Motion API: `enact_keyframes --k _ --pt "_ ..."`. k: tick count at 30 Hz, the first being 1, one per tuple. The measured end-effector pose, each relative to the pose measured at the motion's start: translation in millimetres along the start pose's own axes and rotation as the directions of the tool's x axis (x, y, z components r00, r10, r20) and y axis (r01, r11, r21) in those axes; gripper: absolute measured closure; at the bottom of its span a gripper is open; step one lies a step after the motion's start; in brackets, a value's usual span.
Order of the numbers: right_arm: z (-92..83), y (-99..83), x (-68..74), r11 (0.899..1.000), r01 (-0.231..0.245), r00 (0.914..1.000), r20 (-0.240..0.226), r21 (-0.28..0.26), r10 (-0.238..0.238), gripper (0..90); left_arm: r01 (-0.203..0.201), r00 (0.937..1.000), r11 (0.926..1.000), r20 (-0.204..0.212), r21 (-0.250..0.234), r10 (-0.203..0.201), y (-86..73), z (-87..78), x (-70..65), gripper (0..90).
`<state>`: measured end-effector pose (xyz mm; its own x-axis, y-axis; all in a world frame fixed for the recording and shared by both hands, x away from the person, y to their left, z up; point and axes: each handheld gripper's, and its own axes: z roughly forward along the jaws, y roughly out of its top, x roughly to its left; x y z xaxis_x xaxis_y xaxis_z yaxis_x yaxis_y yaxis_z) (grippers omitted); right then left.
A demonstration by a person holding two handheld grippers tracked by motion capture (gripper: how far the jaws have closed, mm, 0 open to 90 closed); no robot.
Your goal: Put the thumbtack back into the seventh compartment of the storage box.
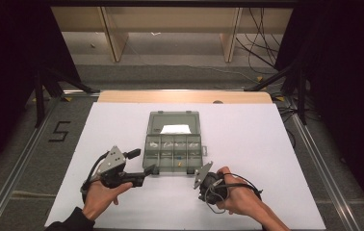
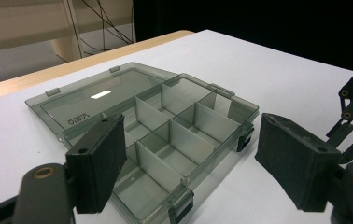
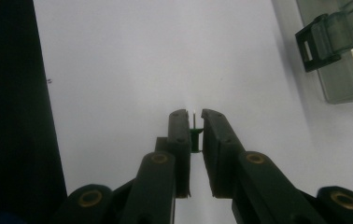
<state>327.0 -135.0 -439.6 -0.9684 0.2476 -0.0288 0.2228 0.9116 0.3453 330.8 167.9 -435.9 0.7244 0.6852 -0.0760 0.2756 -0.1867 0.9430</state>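
Observation:
A grey see-through organiser box (image 1: 173,139) lies open in the middle of the white table, lid folded back, with small items in some of its compartments. My left gripper (image 1: 141,162) stands open at the box's near left corner; in the left gripper view its jaws (image 2: 195,154) straddle the near compartments of the box (image 2: 184,140) without touching them. My right gripper (image 1: 200,183) is just in front of the box's near right corner. In the right gripper view it (image 3: 194,116) is shut on a small green push pin (image 3: 195,135), with the metal point sticking out at the tips.
The box's latch (image 3: 324,42) sits up and to the right of the right jaws. White tabletop (image 1: 276,159) spreads around the box. The table's wooden far edge (image 1: 185,96) and shelving stand beyond. Cables lie on the floor at the right.

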Motion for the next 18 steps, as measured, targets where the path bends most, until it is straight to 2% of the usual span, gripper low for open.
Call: enact_keyframes --k 3,5,10,11,13,14,18 --pt "-2.8 4.7 -4.2 1.0 0.005 1.0 0.004 -0.024 -0.005 82.2 -0.007 1.0 1.0 0.003 0.004 0.007 0.0 0.4 0.2 23.4" --pt "-5.7 9.8 -7.4 0.999 0.005 0.9999 0.016 -0.042 -0.004 82.2 0.011 0.9999 0.9999 -0.002 0.001 -0.011 -0.1 0.6 -0.9 23.4" --pt "-13.6 20.1 -16.2 0.997 -0.004 0.9997 0.023 -0.073 0.006 82.2 0.003 1.0 1.0 -0.001 0.004 -0.003 -0.4 0.6 -0.2 23.3" --pt "-14.7 22.7 -18.1 0.997 0.004 0.9994 0.036 -0.075 -0.002 82.2 0.016 0.9999 0.9999 -0.002 0.001 -0.016 -0.5 0.7 -0.8 23.3" --pt "-14.9 25.0 -19.5 0.997 0.0 0.9994 0.033 -0.083 0.002 82.2 0.015 0.9999 0.9999 -0.003 0.002 -0.015 -0.5 0.6 -0.9 23.4" --pt "-15.0 30.2 -22.4 0.995 0.004 0.9984 0.056 -0.099 0.002 82.1 0.015 0.9999 0.9999 -0.002 0.001 -0.015 -0.5 0.6 -1.0 23.3" --pt "-14.2 39.1 -26.3 0.994 0.011 0.9979 0.065 -0.112 -0.004 82.2 0.012 0.9999 0.9999 0.003 -0.002 -0.012 -0.4 0.8 -1.0 23.4"
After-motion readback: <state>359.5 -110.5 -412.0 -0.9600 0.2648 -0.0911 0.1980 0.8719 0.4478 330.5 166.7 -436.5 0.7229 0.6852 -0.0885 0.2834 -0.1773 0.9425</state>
